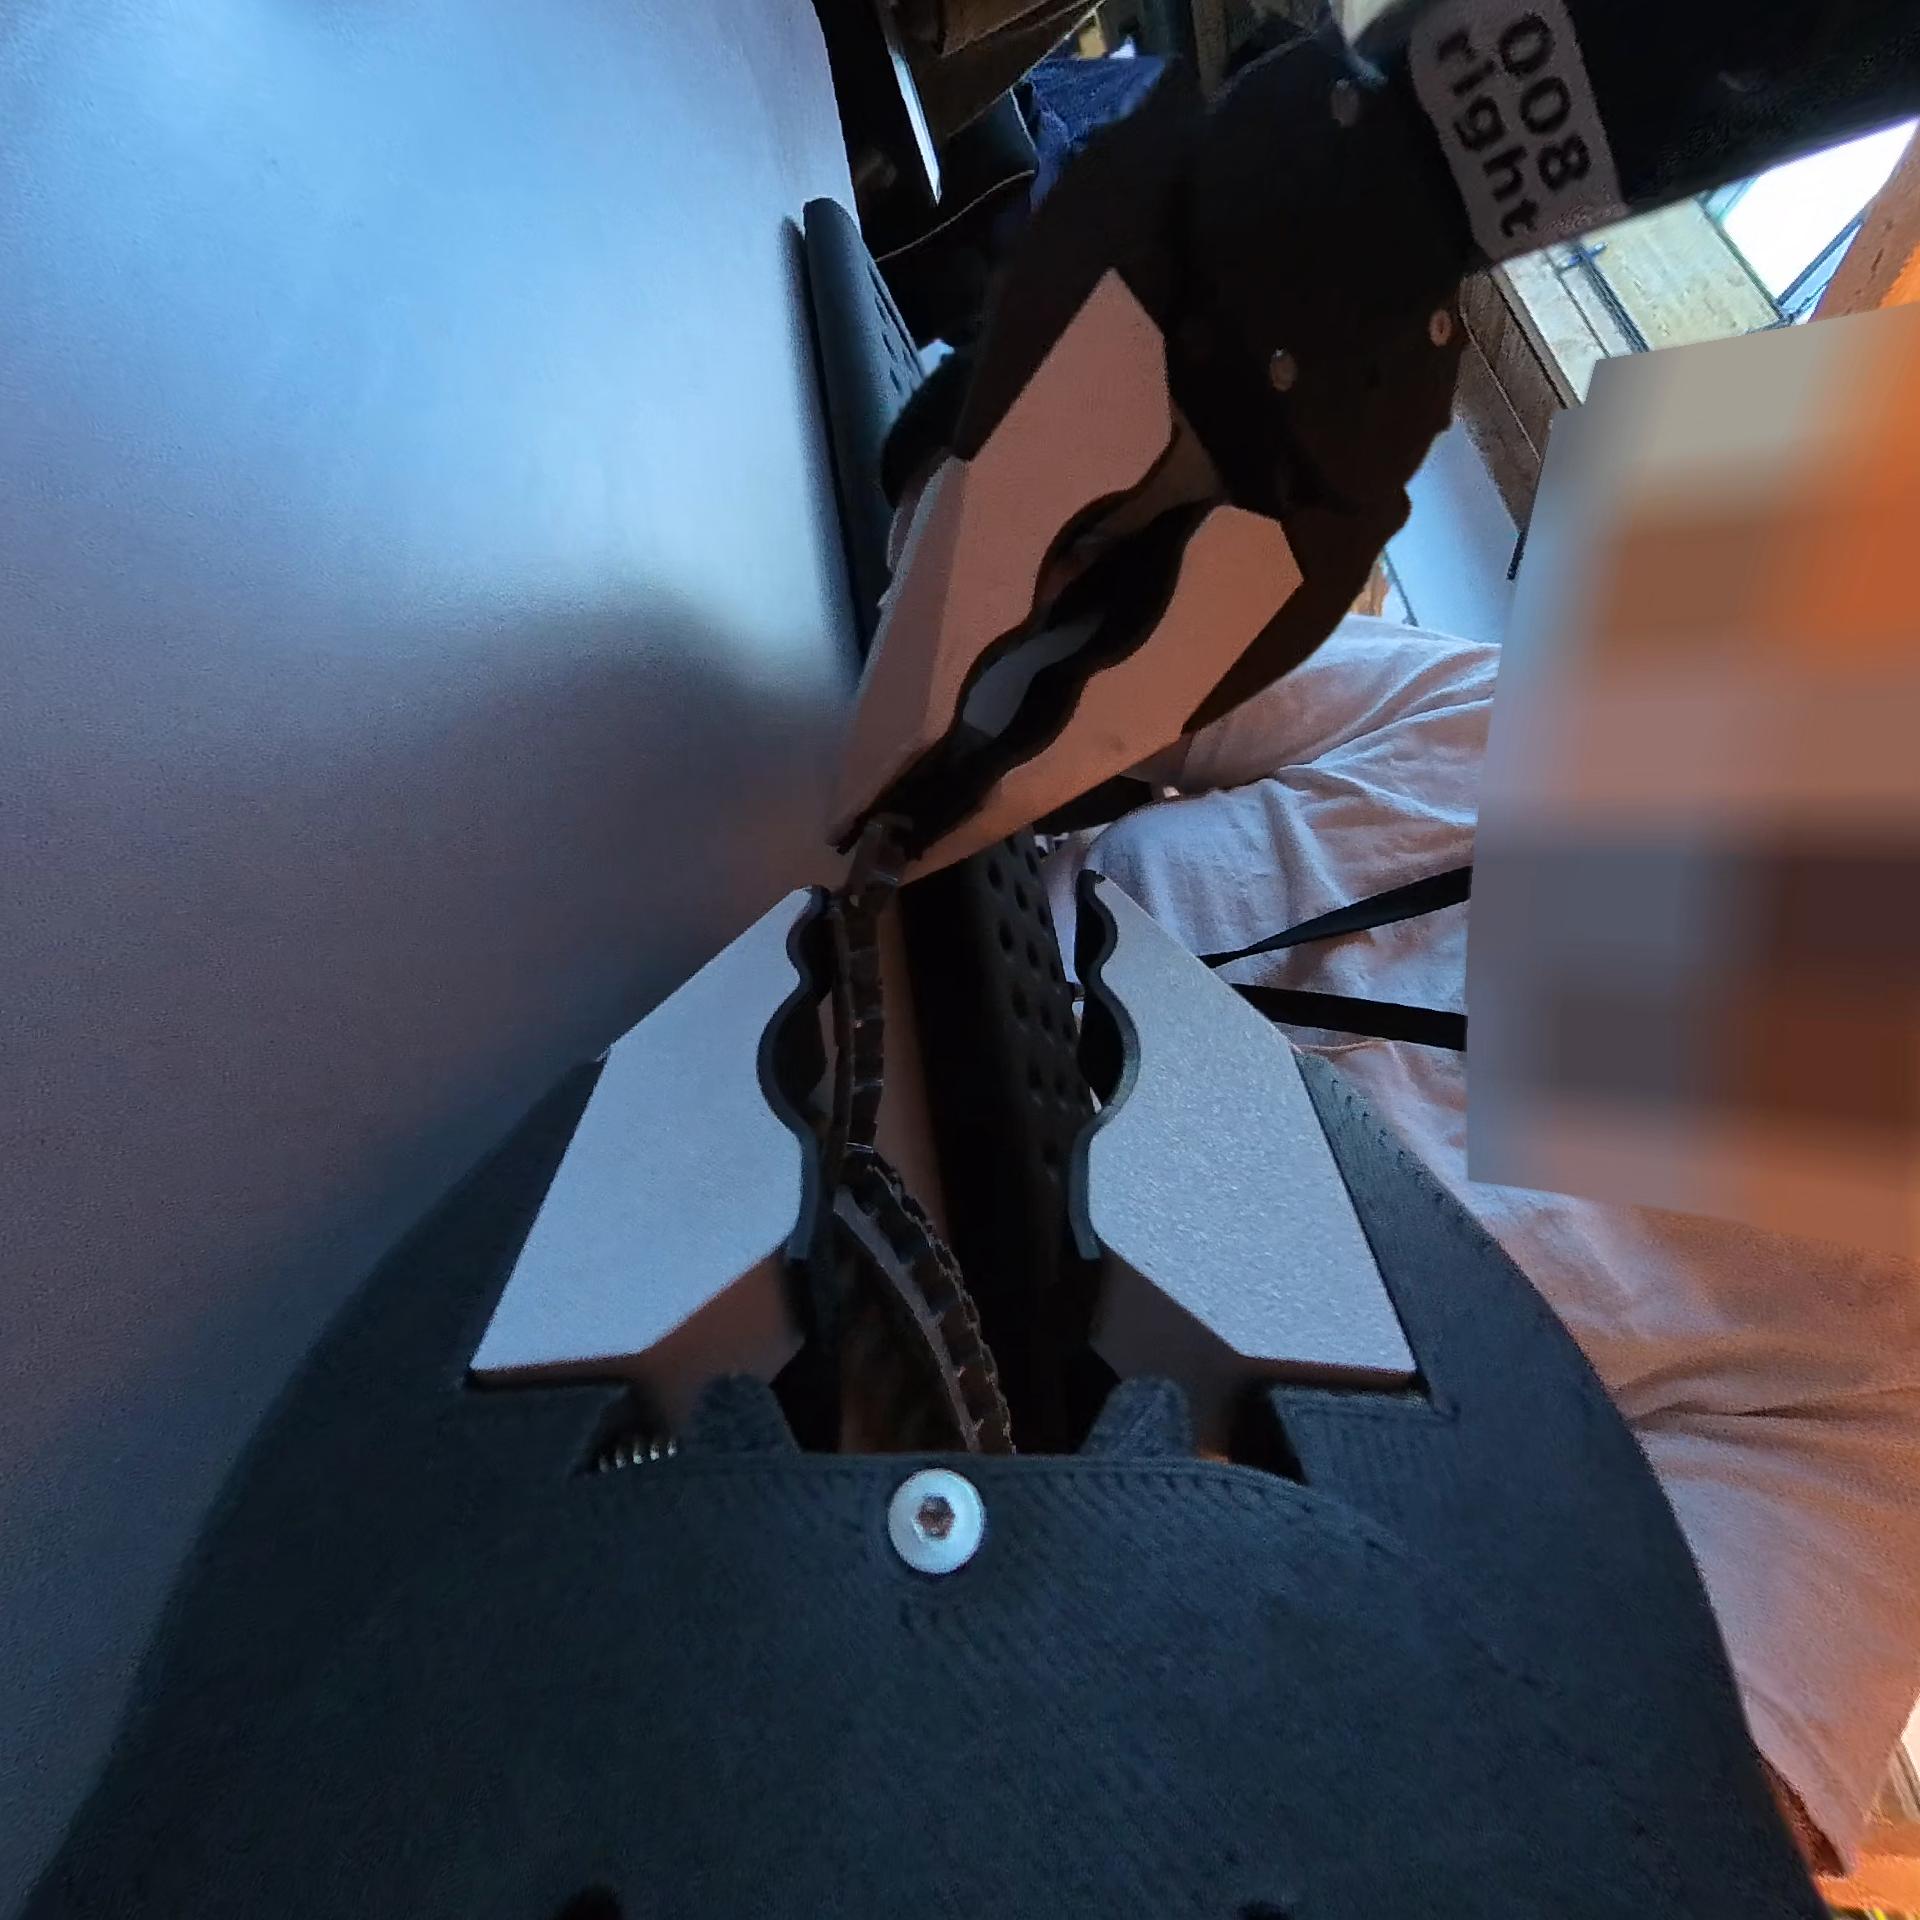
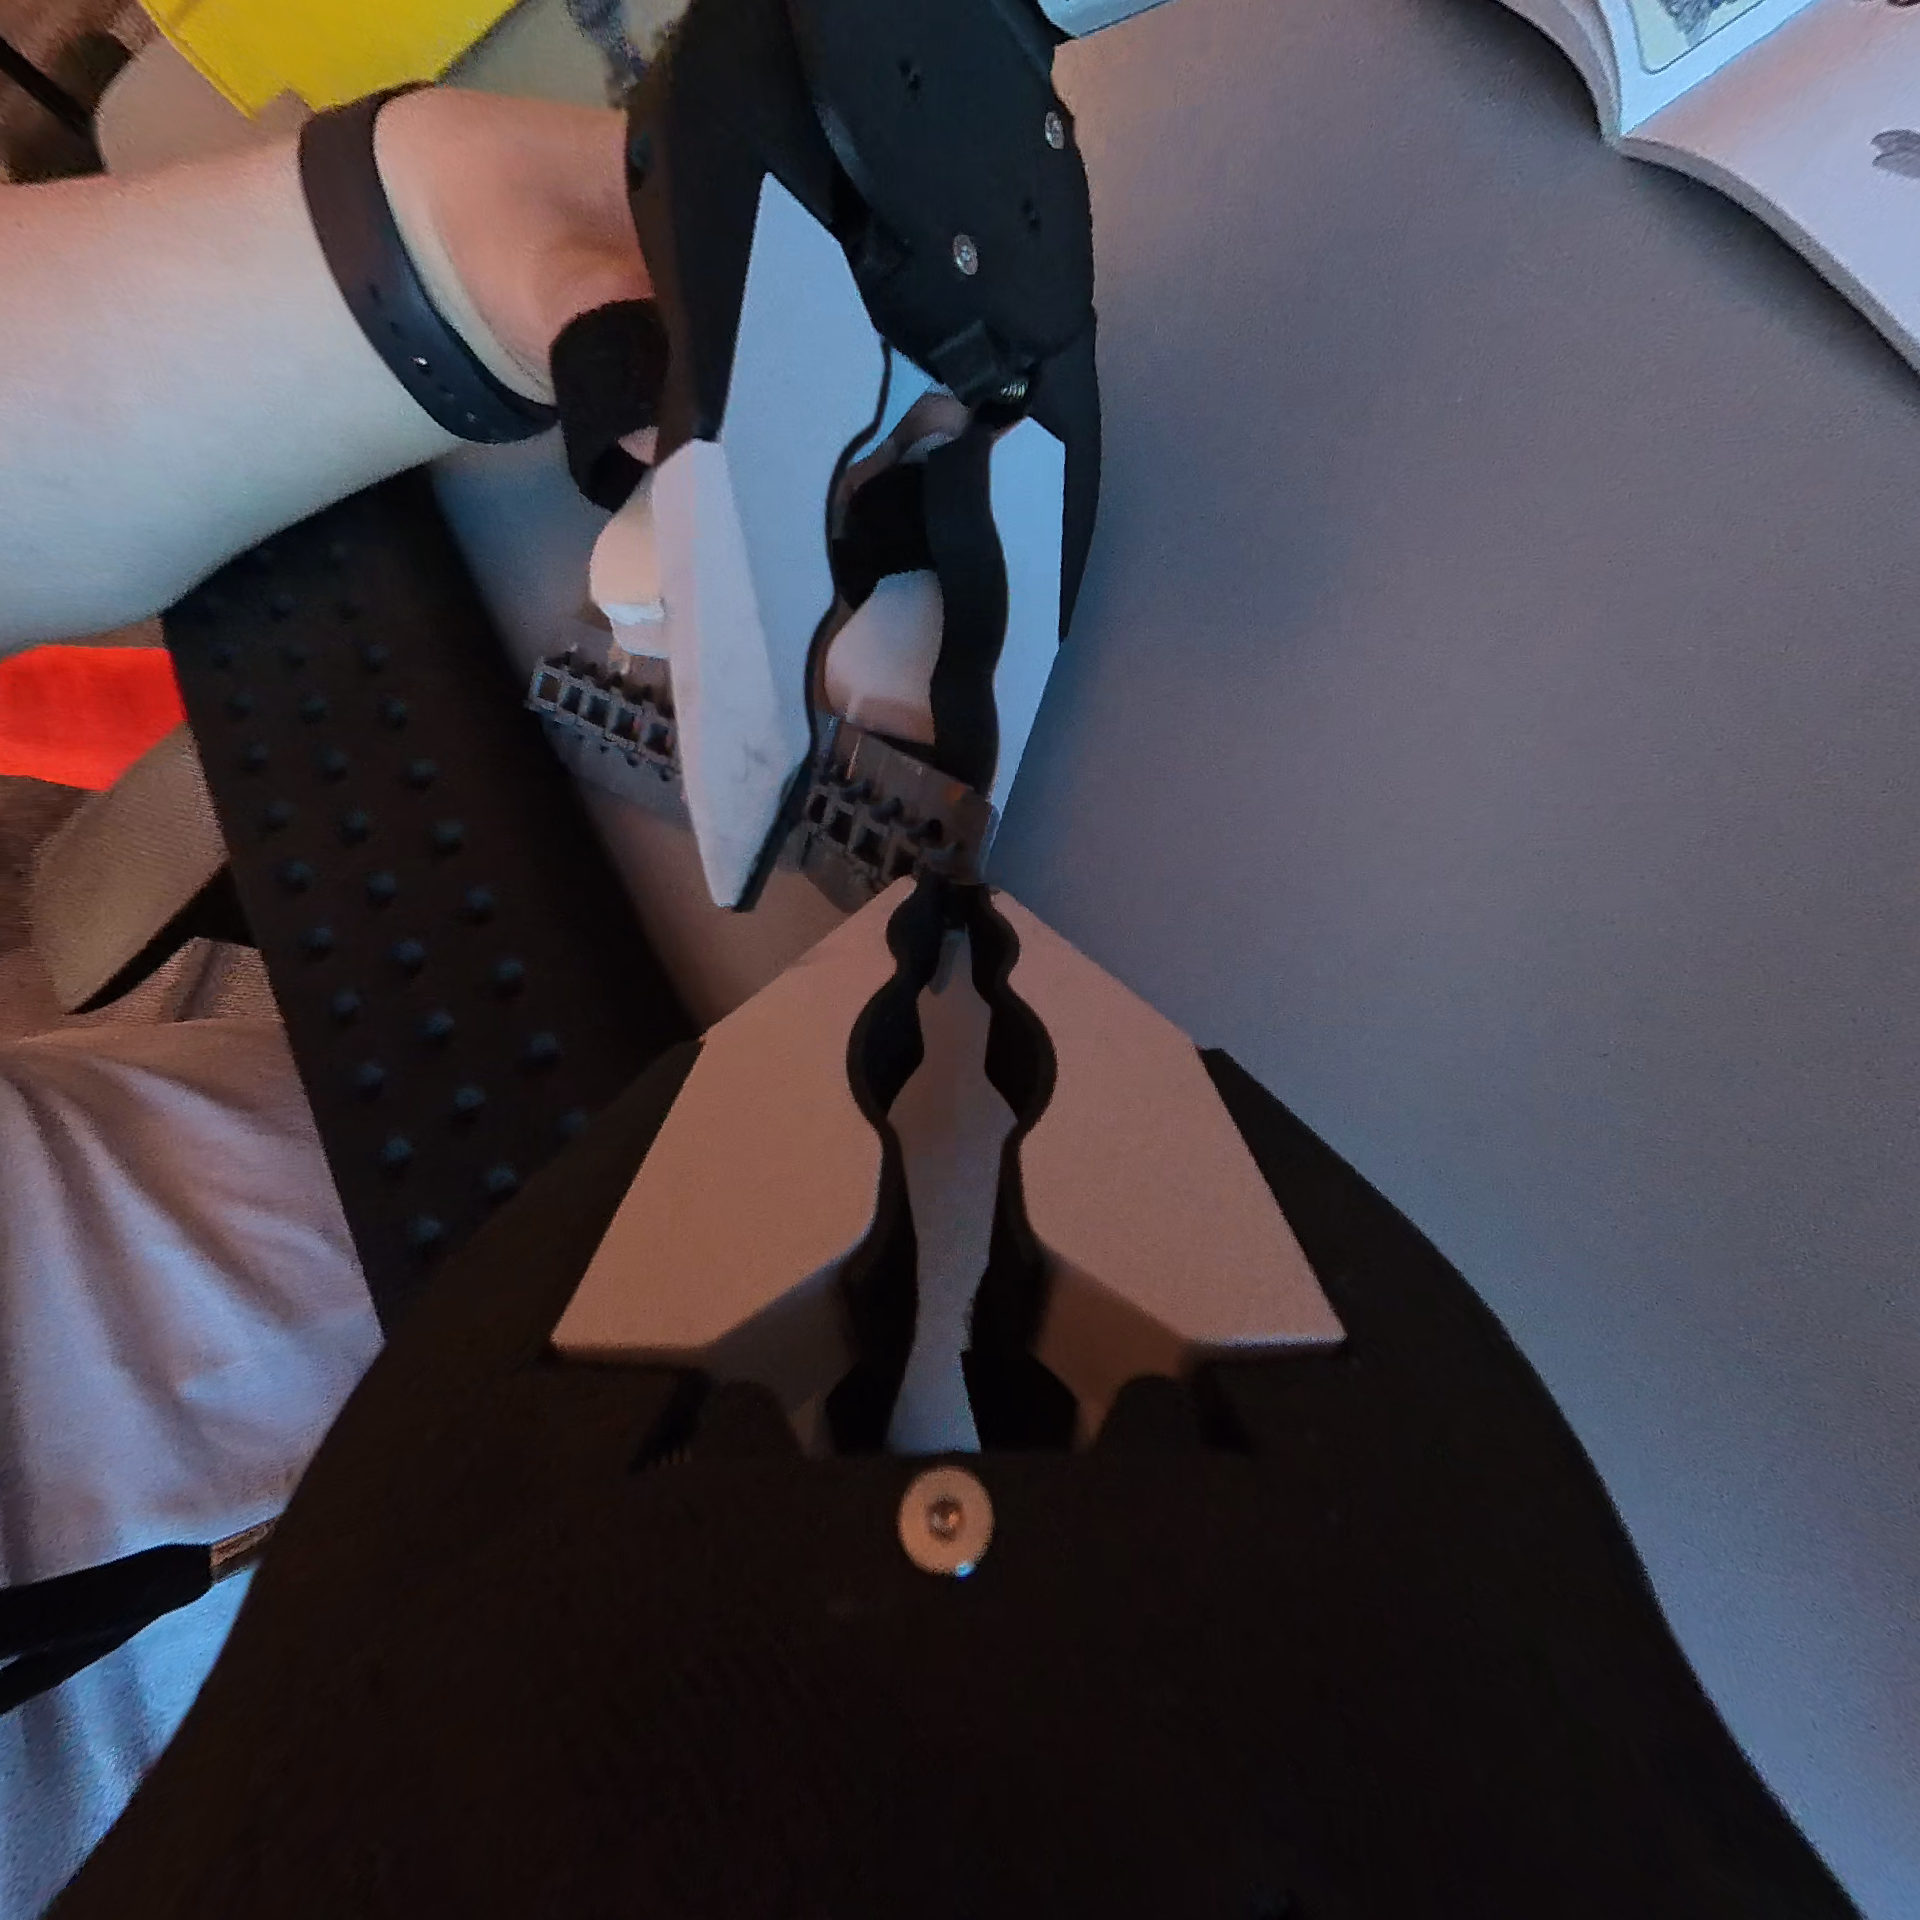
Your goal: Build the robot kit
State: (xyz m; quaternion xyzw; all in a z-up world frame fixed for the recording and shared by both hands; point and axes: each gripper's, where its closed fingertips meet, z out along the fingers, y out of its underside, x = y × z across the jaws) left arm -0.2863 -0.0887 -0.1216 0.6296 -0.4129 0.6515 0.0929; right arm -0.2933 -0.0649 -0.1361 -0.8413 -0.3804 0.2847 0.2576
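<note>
A dark toothed link strip (image 1: 860, 1039) runs between the fingers of my left gripper (image 1: 951, 899), lying against the left finger (image 1: 675, 1164). The jaws stand wide apart. My right gripper (image 1: 873, 831) comes in from the upper right, shut on the strip's far end. In the right wrist view my right gripper (image 2: 948, 904) pinches the strip's end, and the strip (image 2: 883, 821) crosses between the open fingers of the left gripper (image 2: 868, 857). A person's fingertips (image 2: 623, 582) rest on the strip.
A grey tabletop (image 1: 364, 623) lies under both grippers (image 2: 1455, 727). A black perforated band (image 2: 364, 831) runs along its edge (image 1: 1023, 997). A person in a white garment (image 1: 1351, 831) is close by. An open booklet (image 2: 1766, 156) lies at the far right. Less than 4 cm separates the two grippers' tips. The black perforated band (image 2: 364, 831) is about equally far from each gripper, around 15 cm.
</note>
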